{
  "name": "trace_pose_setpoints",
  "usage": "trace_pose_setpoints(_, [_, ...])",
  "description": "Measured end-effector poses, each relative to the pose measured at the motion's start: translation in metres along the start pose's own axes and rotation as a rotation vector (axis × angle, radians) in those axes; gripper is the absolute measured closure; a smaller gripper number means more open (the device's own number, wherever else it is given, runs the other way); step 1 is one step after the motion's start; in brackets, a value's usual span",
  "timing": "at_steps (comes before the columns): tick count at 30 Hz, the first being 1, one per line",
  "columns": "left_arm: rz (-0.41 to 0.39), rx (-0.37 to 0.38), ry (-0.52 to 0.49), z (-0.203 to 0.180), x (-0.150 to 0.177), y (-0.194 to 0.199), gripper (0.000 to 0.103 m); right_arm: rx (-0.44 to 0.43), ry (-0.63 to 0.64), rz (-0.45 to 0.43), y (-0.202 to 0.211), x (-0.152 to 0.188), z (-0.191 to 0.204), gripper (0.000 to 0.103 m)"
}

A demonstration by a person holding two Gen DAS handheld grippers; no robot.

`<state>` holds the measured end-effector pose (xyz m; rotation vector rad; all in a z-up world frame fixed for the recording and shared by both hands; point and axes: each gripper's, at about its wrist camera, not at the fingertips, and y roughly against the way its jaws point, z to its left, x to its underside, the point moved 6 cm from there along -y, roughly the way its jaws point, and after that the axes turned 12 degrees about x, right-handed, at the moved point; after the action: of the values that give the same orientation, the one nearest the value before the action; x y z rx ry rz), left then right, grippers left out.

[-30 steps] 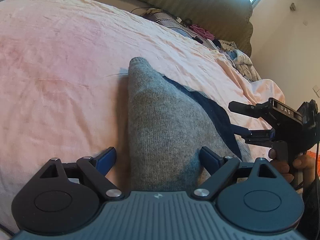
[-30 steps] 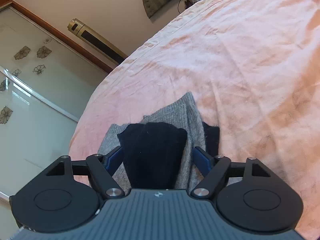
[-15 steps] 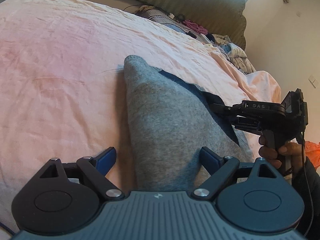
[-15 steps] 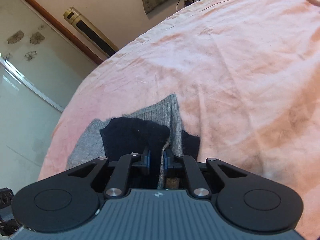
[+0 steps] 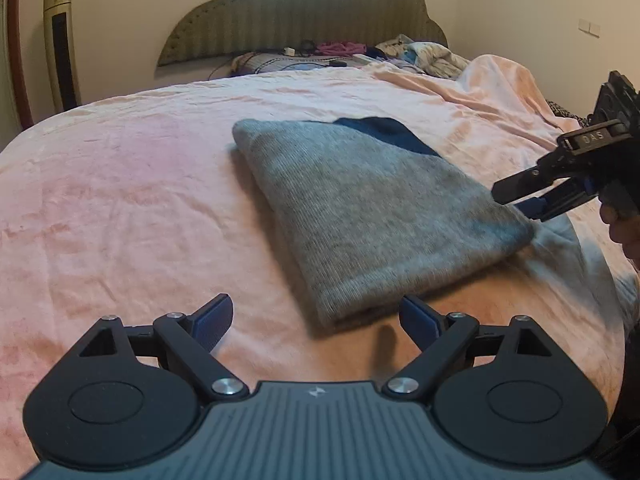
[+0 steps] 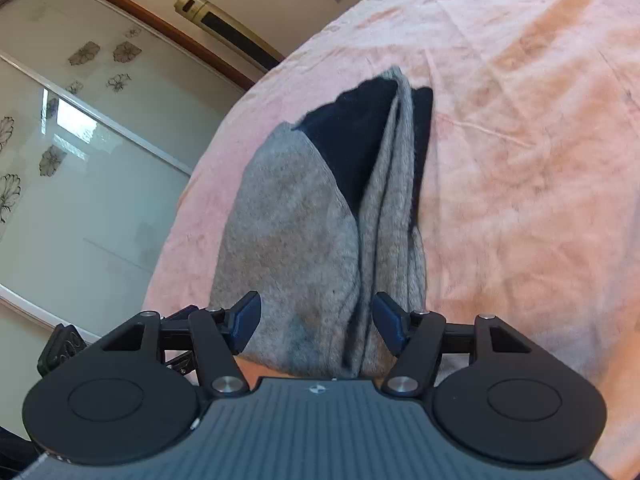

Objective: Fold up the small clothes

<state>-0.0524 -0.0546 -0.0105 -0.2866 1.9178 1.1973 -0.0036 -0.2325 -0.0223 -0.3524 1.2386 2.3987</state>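
A folded grey knit garment (image 5: 360, 216) with dark navy panels showing at its far end lies near the foot edge of the pink-sheeted bed (image 5: 120, 200). The left gripper (image 5: 316, 320) is spread wide and empty just short of it. The right gripper (image 6: 316, 320) is opening, its pads clear of the fold between them.

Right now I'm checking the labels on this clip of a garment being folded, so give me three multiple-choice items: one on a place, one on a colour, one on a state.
1. Where does the folded garment lie?
A. on the pink bedspread
B. on a wooden floor
C. in a basket

2. What colours does the garment show?
A. red and white
B. grey with a dark navy part
C. all green

3. How is the left gripper?
A. shut on the garment
B. shut on nothing
C. open, holding nothing

Key: 1 A, pink cloth surrounds it on all sides; 2 B, grey knit with a dark panel at the far end; 3 C, its fingers stand wide apart, touching no cloth.
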Motion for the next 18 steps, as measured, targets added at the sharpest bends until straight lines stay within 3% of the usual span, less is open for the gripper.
trace_pose_setpoints(2, [0.000, -0.007, 0.010, -0.002, 0.002, -0.005, 0.013, -0.009, -0.005, 0.006, -0.006, 0.000, 0.001, 0.046])
trace_pose_setpoints(4, [0.001, 0.000, 0.014, -0.006, -0.001, -0.010, 0.013, 0.009, 0.010, 0.010, -0.013, -0.001, 0.002, 0.059])
trace_pose_setpoints(6, [-0.033, 0.023, -0.025, -0.020, -0.004, -0.009, 0.015, 0.042, 0.050, 0.006, -0.016, -0.001, 0.006, 0.086])
trace_pose_setpoints(7, [-0.047, 0.014, -0.050, -0.024, -0.006, -0.009, 0.021, 0.043, 0.077, 0.001, -0.015, -0.002, 0.008, 0.089])
trace_pose_setpoints(10, [-0.015, -0.057, -0.040, -0.021, -0.007, -0.018, 0.085, 0.061, 0.165, -0.068, 0.005, -0.008, 0.018, 0.091])
trace_pose_setpoints(12, [-0.017, -0.036, -0.005, -0.018, -0.006, -0.021, 0.086, 0.072, 0.153, -0.089, 0.014, -0.011, 0.009, 0.092])
trace_pose_setpoints(14, [-0.022, -0.036, -0.027, -0.021, -0.005, -0.021, 0.086, 0.136, 0.108, -0.051, 0.001, -0.007, -0.018, 0.093])
trace_pose_setpoints(16, [-0.016, -0.034, -0.056, -0.023, -0.003, -0.019, 0.086, 0.067, 0.049, -0.054, -0.002, 0.000, -0.029, 0.096])
trace_pose_setpoints(17, [-0.004, -0.014, -0.072, -0.023, -0.002, -0.015, 0.083, 0.056, 0.039, -0.049, 0.001, 0.000, -0.028, 0.093])
trace_pose_setpoints(18, [0.003, 0.016, -0.074, -0.021, -0.003, -0.009, 0.080, 0.039, 0.034, -0.047, 0.005, 0.000, -0.027, 0.079])
